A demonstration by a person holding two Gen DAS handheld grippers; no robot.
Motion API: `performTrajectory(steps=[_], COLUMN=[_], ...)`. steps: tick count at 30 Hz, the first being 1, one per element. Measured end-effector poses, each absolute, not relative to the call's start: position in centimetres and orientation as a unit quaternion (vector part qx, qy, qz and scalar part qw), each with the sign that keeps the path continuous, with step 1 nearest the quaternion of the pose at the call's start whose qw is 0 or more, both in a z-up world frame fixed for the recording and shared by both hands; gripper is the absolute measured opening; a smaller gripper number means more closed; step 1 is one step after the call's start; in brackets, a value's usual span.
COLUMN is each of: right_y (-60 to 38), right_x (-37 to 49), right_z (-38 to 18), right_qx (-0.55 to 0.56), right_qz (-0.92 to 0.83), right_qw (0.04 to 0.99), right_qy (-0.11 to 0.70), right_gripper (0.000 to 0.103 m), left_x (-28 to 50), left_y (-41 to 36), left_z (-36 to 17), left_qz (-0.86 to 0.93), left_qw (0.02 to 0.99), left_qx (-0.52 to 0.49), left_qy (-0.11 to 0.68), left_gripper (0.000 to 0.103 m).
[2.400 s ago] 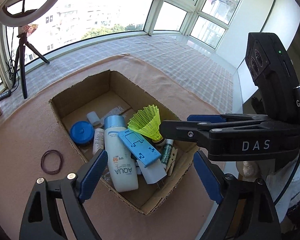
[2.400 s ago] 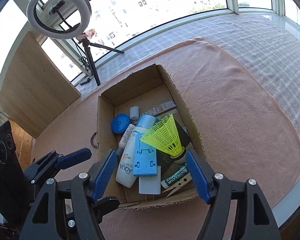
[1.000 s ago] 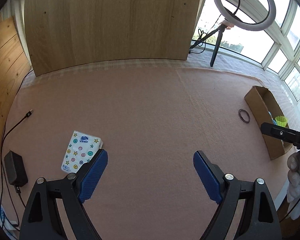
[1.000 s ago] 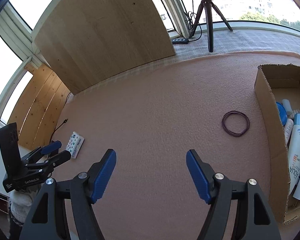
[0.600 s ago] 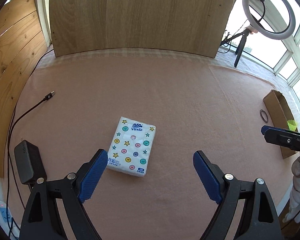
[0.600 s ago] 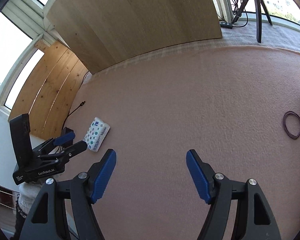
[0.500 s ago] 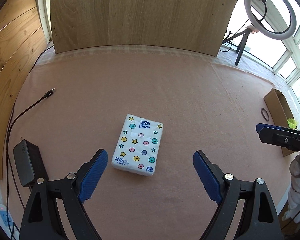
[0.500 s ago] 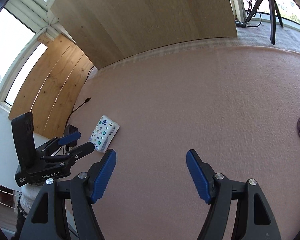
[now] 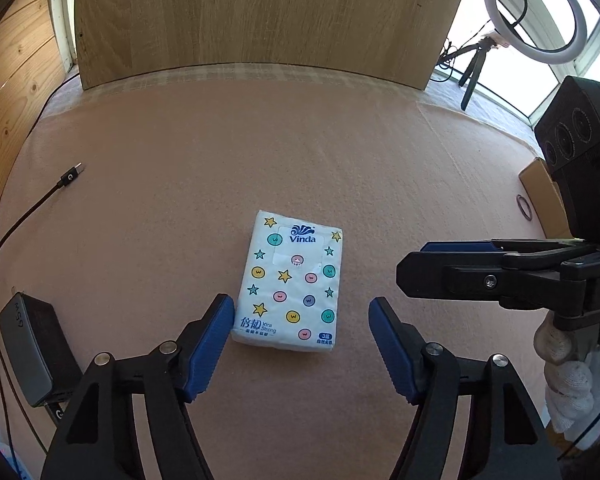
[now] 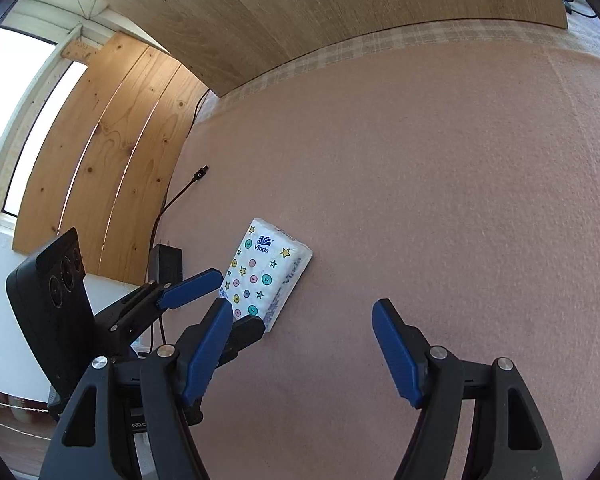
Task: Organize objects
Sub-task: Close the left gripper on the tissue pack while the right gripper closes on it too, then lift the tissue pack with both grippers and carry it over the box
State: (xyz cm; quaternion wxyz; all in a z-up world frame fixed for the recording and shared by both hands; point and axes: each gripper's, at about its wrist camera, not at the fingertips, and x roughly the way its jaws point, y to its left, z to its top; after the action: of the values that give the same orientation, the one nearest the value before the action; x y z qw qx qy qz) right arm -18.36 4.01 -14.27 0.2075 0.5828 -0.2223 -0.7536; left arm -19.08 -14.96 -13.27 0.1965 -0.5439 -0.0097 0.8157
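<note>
1. The left gripper (image 9: pixel 301 334) is wide open, low over the pink mat (image 9: pixel 228 168)
2. A white tissue pack (image 9: pixel 292 285) with stars and dots lies flat on the mat, its near end between the blue fingers (image 9: pixel 214 340)
3. The right gripper (image 9: pixel 440 266) pokes in from the right side
4. A black charger (image 9: pixel 30 354) sits at the left edge
5. A ring light (image 9: pixel 534 10) stands far back

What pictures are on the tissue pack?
The Vinda tissue pack is white with coloured stars and round smiley dots, clearest in the left wrist view.
</note>
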Motion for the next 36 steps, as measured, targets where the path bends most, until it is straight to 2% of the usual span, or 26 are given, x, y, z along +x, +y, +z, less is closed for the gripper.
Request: performTrajectory(steps=[2, 7, 15, 22, 36], right_y=[3.4, 1.9, 0.9, 1.7, 8.4], right_x=[-18.7, -19.4, -19.7, -19.0, -14.2], right_z=[-14.7, -15.3, -16.4, -16.0, -11.5], right_qx=[0.588, 0.597, 0.612, 0.609, 0.570], right_qz=[-0.748, -0.741, -0.727, -0.732, -0.773], right_qw=[0.212, 0.220, 0.229, 0.228, 0.198], right_qy=[-0.225, -0.215, -0.210, -0.205, -0.194], right_gripper=[0.067, 0.056, 0.035, 0.034, 0.034], left_x=[-19.1, -19.1, -18.9, -18.1, -13.5], left_y=[-14.8, -14.6, -14.2, -12.7, -3.3], left_z=[-13.6, -14.1, -14.2, -13.5, -9.0], left_qz=[0.813, 0.810, 0.814, 0.819, 0.842], left_qw=[0.202, 0.208, 0.208, 0.202, 0.224], left_qx=[-0.545, -0.548, -0.542, -0.537, -0.490], left_qy=[-0.010, -0.016, -0.035, -0.025, 0.010], left_gripper=[0.069, 0.056, 0.048, 0.040, 0.039])
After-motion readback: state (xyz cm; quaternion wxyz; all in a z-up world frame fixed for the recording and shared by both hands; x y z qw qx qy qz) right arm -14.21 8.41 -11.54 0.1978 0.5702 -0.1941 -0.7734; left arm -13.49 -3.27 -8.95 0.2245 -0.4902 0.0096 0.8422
